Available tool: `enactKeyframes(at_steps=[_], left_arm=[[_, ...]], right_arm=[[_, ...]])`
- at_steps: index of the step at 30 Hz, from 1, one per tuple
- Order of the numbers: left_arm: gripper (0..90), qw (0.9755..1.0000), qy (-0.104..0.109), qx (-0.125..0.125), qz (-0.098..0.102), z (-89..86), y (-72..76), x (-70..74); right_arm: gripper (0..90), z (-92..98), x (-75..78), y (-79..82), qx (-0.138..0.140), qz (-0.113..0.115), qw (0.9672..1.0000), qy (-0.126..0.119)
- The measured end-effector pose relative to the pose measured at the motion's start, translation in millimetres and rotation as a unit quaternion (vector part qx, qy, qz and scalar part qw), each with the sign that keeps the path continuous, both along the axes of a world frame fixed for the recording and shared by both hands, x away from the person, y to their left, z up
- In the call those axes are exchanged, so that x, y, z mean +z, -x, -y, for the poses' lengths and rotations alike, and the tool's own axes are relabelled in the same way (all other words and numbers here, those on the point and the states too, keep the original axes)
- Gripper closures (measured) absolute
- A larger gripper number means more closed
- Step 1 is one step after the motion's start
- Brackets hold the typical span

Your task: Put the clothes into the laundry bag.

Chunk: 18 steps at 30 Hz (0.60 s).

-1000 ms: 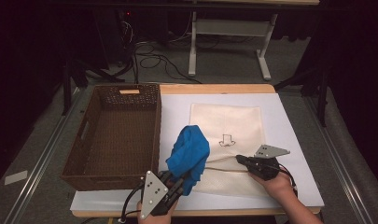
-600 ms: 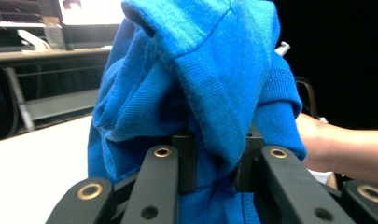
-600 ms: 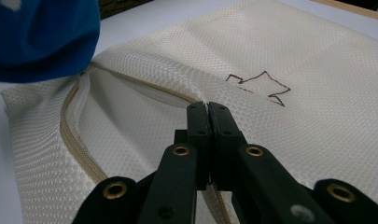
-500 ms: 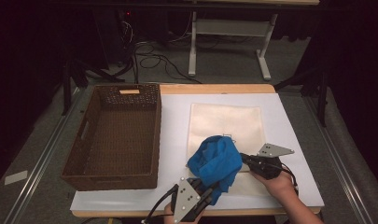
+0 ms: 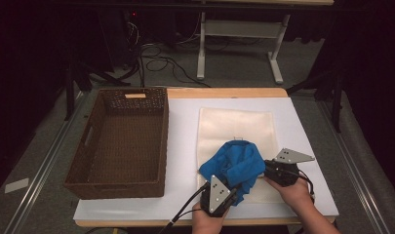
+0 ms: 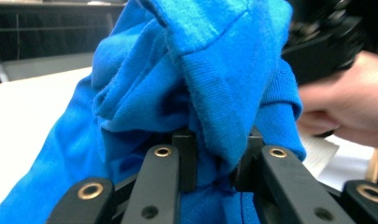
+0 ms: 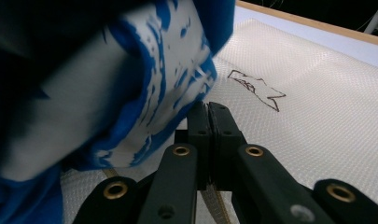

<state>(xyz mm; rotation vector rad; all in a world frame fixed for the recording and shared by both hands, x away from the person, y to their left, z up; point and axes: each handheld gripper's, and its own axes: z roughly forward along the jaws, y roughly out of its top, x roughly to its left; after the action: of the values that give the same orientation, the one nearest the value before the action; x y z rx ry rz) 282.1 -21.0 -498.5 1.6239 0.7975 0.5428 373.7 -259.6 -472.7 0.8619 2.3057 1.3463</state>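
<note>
A crumpled blue garment with a white print hangs over the near part of a flat cream bag on the white table. My left gripper comes in from the near edge and is shut on a fold of the garment, with cloth pinched between its pads. My right gripper sits just right of the garment, low over the bag. Its jaws are pressed together, and a thin cream strap runs out beneath them. A small dark drawing marks the bag.
A brown wicker basket stands empty on the left half of the table. The white tabletop lies between basket and bag. Cables and a metal table frame are on the floor beyond the far edge.
My left gripper has carried the blue garment to the right and down, from beside the basket to the near part of the cream bag, close against the right gripper. The right gripper has stayed put.
</note>
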Motion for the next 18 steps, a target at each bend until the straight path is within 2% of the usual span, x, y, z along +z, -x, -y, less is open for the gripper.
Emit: enactKeyframes(at_steps=[6, 18], left_arm=[[75.7, 0.9990, -0.003, 0.009, -0.043, -5.0, -6.3, -13.0], [74.9, 0.9972, -0.020, 0.007, -0.072, -1.7, -11.0, -20.7]], right_arm=[[89.7, 0.3, 1.9, 1.4, 0.003, 0.007, 1.0000, -0.004], [89.7, 0.1, 2.2, 1.9, 0.001, 0.007, 1.0000, -0.003]])
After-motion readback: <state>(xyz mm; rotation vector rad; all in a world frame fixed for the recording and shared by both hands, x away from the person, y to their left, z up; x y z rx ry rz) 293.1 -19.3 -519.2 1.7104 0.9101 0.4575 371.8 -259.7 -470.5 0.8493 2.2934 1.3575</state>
